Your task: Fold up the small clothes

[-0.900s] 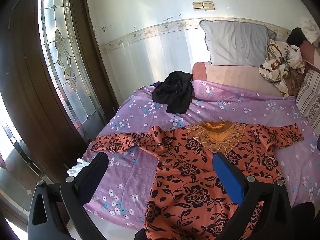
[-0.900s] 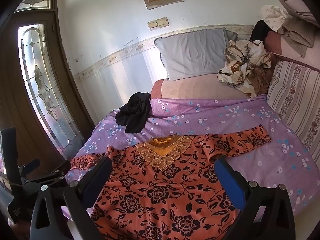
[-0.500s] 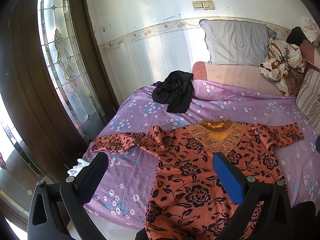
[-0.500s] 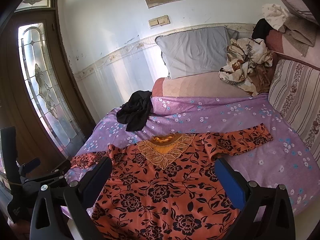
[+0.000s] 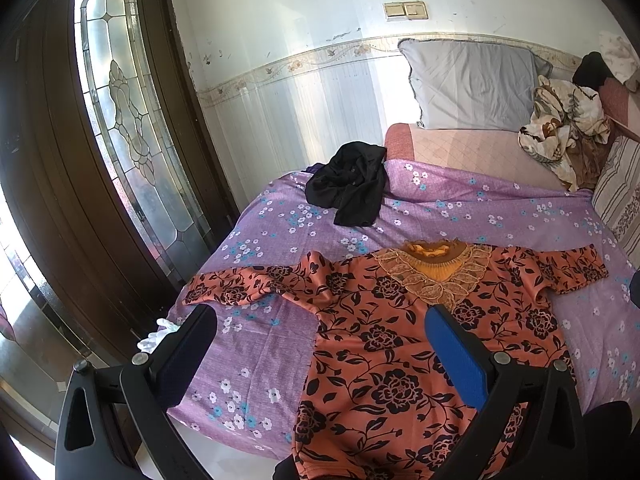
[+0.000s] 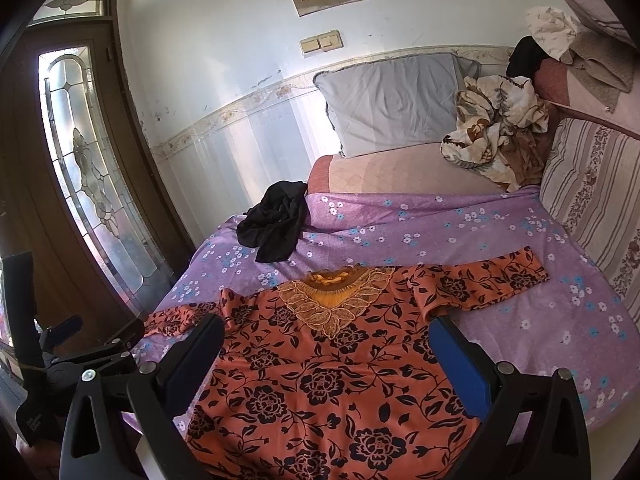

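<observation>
An orange blouse [image 5: 392, 344] [image 6: 320, 368] with black flowers and a gold lace neck lies flat, face up, on the purple bed sheet [image 5: 460, 208] [image 6: 440, 224], both sleeves spread sideways. My left gripper [image 5: 320, 340] hovers open above the blouse's left side and the sheet, holding nothing. Over the blouse's chest my right gripper [image 6: 326, 344] stands open and empty too. A crumpled black garment [image 5: 348, 188] [image 6: 276, 220] rests further back on the sheet. In the right wrist view the left gripper's body [image 6: 60, 356] shows at the left edge.
A grey pillow [image 5: 472, 84] [image 6: 392, 100] leans on the wall behind the bed. A heap of patterned cloth [image 5: 560, 128] [image 6: 496, 120] sits at the back right, beside a striped cushion [image 6: 592, 184]. A dark wooden door with a glass pane [image 5: 120, 120] stands left of the bed.
Both views have shifted very slightly; the blouse, the black garment and the open grippers stand as before.
</observation>
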### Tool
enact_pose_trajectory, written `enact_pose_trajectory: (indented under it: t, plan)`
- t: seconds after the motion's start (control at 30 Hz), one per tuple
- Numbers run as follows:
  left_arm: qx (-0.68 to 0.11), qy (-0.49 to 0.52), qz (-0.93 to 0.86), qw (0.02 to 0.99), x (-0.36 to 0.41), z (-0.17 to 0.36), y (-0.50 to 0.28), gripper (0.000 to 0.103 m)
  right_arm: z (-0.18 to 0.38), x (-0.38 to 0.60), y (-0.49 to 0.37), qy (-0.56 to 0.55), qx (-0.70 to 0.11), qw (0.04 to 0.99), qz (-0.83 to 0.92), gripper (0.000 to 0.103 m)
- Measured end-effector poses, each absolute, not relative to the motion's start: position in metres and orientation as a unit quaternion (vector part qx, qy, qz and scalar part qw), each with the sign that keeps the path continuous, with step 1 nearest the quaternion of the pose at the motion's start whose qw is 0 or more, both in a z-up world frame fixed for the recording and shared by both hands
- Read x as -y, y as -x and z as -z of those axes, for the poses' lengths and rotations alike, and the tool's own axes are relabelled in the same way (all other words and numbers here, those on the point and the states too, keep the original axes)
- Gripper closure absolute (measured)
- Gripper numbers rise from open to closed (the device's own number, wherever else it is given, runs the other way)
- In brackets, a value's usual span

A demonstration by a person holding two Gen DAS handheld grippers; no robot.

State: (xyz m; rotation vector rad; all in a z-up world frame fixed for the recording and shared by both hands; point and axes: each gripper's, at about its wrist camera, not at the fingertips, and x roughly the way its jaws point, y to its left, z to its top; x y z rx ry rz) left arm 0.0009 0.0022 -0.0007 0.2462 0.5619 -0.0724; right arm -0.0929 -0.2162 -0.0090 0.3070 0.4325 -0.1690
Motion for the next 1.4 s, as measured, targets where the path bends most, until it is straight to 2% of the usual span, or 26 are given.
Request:
enact_pose_trajectory:
  t: [0.63, 0.93, 1.03, 1.17, 1.2, 1.33, 1.4]
  plan:
    - [-0.255, -0.124, 0.03, 0.958, -0.007, -0.011, 0.013, 0.0, 0.006, 0.217, 0.101, -0.16, -0.206, 0.962, 0.078, 0.0]
    - [-0.305, -0.13, 0.025, 0.943, -0.005, -0.003, -0.002, 0.0, 0.017, 0.225, 0.085, -0.166, -0.215, 0.96, 0.069, 0.0]
    - [-0.35, -0.135, 0.038, 0.926, -0.002, 0.019, -0.028, 0.0, 0.034, 0.243, 0.068, -0.185, -0.229, 0.953, 0.076, 0.0]
    - [-0.425, -0.132, 0.045, 0.894, 0.004, 0.079, -0.094, 0.0, 0.076, 0.3, 0.039, -0.266, -0.256, 0.924, 0.103, 0.0]
    - [-0.413, -0.126, 0.042, 0.901, 0.011, 0.095, -0.11, 0.0, 0.092, 0.321, 0.032, -0.293, -0.264, 0.911, 0.12, 0.0]
    - [-0.447, -0.147, 0.019, 0.882, 0.023, 0.157, -0.162, 0.0, 0.141, 0.401, 0.009, -0.362, -0.28, 0.872, 0.174, 0.0]
    - [-0.461, -0.14, 0.022, 0.876, 0.029, 0.182, -0.183, 0.0, 0.164, 0.453, 0.004, -0.41, -0.26, 0.851, 0.202, 0.0]
